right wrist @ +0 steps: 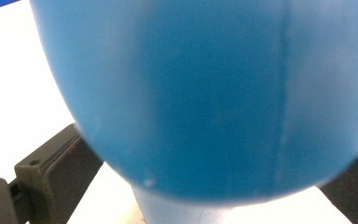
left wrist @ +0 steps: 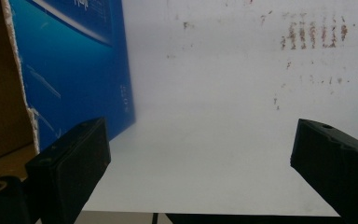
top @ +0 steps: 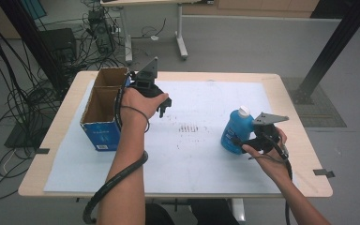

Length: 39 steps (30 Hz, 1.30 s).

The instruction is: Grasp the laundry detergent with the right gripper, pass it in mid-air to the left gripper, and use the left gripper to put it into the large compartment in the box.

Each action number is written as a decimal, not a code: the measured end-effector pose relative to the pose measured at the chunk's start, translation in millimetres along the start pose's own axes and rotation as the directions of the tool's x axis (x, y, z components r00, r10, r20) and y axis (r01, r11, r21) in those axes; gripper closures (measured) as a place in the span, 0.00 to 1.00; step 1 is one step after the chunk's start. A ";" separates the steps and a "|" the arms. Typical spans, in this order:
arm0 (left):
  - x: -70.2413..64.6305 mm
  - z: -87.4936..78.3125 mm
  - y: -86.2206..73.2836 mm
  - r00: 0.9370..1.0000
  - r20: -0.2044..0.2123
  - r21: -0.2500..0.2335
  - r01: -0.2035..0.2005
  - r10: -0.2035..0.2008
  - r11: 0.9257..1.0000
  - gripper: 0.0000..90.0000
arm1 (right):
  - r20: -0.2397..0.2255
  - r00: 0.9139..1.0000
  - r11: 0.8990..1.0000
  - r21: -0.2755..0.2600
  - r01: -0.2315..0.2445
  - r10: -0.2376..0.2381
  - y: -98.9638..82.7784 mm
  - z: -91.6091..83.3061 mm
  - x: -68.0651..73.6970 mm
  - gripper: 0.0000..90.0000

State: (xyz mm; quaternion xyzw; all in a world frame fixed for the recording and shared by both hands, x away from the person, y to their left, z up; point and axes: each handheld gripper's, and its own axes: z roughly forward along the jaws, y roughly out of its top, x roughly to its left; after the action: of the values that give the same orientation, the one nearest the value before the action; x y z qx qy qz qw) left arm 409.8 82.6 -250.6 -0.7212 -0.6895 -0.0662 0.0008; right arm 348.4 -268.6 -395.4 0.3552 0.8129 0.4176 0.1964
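Note:
A blue plastic bottle (top: 236,129) with a white cap stands on the right of the white mat (top: 201,154). My right gripper (top: 239,143) comes at it from the right, one jaw on each side of its body. In the right gripper view the bottle (right wrist: 205,93) sits between both jaws of my right gripper (right wrist: 219,149) and touches them. My left gripper (top: 165,107) hovers open just right of an open cardboard box (top: 101,136) with blue sides. In the left gripper view my left gripper (left wrist: 200,158) holds nothing, with the box's blue wall (left wrist: 74,60) at the left.
Rust-coloured smudges (top: 192,127) mark the middle of the mat, and the same smudges (left wrist: 312,32) show in the left gripper view. The box has two open compartments. Beyond the table are tangled cables (top: 23,98), a second table's legs (top: 182,44) and a black post (top: 333,47).

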 end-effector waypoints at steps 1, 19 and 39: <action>0.1 -0.2 0.0 1.000 0.001 -0.001 0.000 0.000 1.000 0.06 | 0.000 1.000 1.000 -0.003 0.000 0.000 0.6 -0.3 -0.1 0.02; 1.7 -1.3 -0.4 1.000 0.002 -0.003 0.002 -0.002 1.000 0.06 | 0.003 1.000 1.000 -0.006 0.000 0.000 0.8 0.5 0.6 0.02; 0.4 -2.4 -0.2 1.000 -0.005 -0.002 0.000 0.000 1.000 0.06 | 0.007 1.000 1.000 -0.008 -0.003 0.003 -1.6 1.7 0.8 0.02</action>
State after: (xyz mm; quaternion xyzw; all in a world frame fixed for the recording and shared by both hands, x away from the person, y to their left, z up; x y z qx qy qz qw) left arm 409.4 82.8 -248.2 -0.7211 -0.6895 -0.0684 0.0019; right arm 348.3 -267.7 -397.7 0.3572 0.8100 0.4200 0.1998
